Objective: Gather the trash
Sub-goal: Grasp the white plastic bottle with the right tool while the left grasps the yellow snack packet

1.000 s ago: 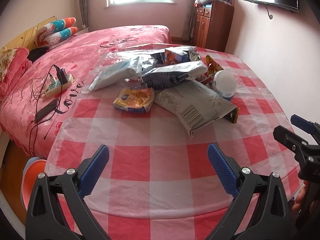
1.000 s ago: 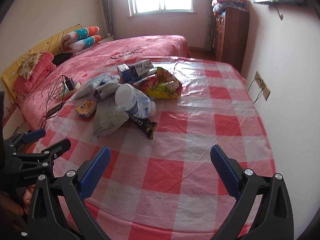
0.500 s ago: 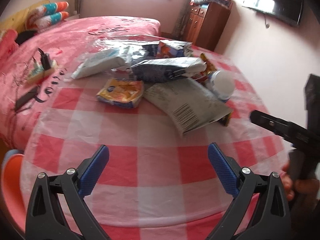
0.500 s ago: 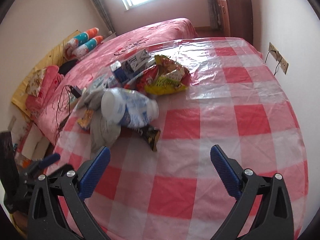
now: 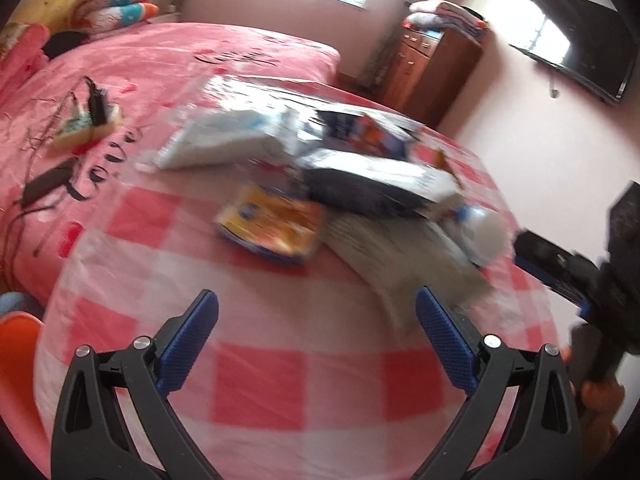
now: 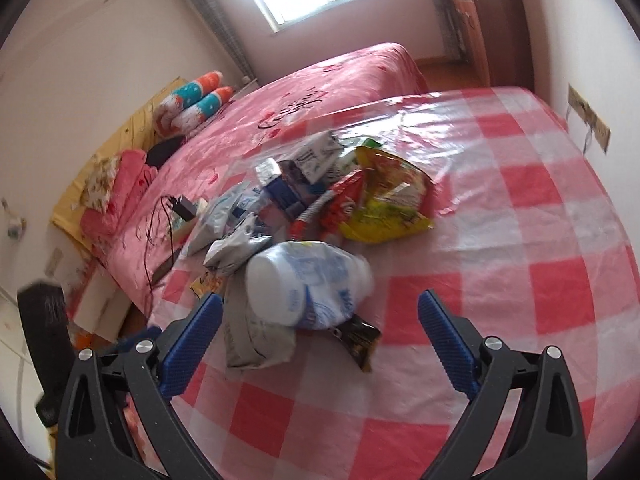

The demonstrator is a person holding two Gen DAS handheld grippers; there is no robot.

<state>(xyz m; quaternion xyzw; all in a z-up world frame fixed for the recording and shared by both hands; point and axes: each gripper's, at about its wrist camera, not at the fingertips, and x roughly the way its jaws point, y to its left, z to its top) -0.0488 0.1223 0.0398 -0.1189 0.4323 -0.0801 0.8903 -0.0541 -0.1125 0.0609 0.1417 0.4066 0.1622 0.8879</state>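
Left to right, the left gripper (image 5: 316, 316) and right gripper (image 6: 318, 320) both gape wide, empty, before one trash pile (image 6: 320, 216) on the checked tablecloth (image 6: 520, 240), whose yellow bag (image 6: 390, 204) only the right view shows

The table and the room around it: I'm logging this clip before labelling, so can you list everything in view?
table: 1, red and white checked cloth, foreground
plastic bottle: 1, white and blue, lying on its side at the near edge of the pile
yellow snack bag: 1, yellow and red, far side of the pile
grey bag: 1, under the bottle
dark wrapper: 1, black, beside the bottle
orange packet: 1, orange and blue, left of the pile
bed: 1, pink cover, behind the table
power strip: 1, on the bed with cables
cabinet: 1, brown, far wall
television: 1, black, on the wall
left gripper: open, over the table
right gripper: open, near the bottle
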